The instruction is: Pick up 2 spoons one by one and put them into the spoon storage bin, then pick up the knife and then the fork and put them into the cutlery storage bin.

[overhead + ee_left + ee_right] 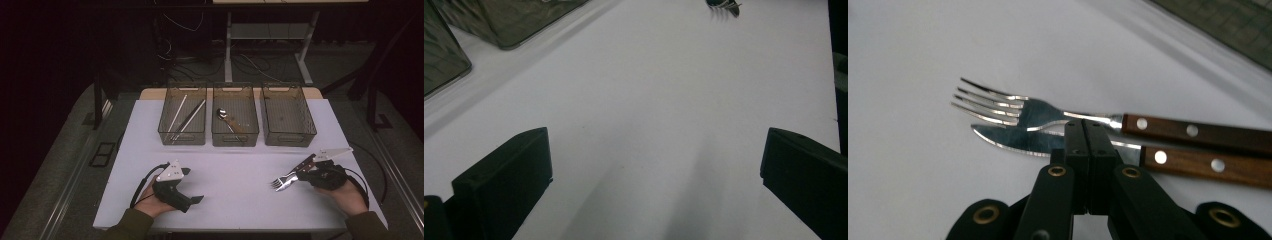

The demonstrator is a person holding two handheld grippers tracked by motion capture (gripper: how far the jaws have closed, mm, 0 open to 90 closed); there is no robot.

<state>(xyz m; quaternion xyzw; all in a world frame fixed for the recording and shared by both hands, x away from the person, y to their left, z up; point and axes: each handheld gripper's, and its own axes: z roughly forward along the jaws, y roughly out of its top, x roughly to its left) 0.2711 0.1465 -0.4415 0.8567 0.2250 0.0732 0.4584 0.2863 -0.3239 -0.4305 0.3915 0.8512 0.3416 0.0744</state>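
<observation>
2 steel pieces, fork (998, 105) and knife (1018, 141), wood-handled; right gripper (1087, 131) jaws closed together, left gripper (649, 165) jaws wide.

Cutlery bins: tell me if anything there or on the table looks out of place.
The fork and knife lie side by side on the white table by the right gripper, outside the bins. The right bin looks empty. Nothing seems spilled or damaged.

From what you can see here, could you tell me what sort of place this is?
Probably a lab or recording workspace, not a kitchen: a white table with three clear sorting bins, cables on the floor, and dark surroundings.
</observation>
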